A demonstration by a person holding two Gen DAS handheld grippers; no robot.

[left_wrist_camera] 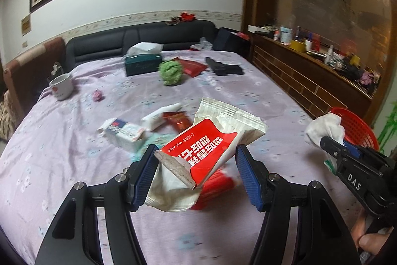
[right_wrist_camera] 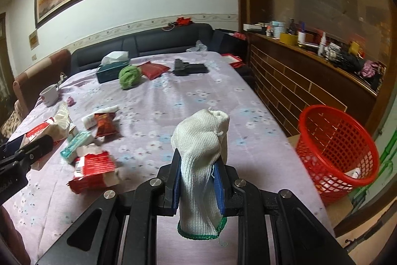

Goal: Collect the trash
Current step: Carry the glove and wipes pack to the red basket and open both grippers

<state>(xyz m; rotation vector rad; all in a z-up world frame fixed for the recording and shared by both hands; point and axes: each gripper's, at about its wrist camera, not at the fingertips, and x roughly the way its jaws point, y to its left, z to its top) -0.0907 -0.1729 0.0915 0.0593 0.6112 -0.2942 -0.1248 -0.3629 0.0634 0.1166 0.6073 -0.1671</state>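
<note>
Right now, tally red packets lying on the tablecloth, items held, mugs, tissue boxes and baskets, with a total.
Red packets on the tablecloth: 3
Held items, wet wipe packet and glove: 2
Mugs: 1
Tissue boxes: 1
Baskets: 1
Total: 8

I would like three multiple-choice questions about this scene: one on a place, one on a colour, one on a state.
1. Where is the basket?
A. beside the table's right edge
B. on the sofa
C. under the painting

2. What colour is the tissue box?
A. yellow
B. dark green
C. white

3. What is the right gripper doing?
A. hanging open
B. clamping a white knit glove
C. holding a mug

Answers:
1 A, it stands off the tablecloth, right.
2 B, dark green sides.
3 B, the pads press the glove.
</note>
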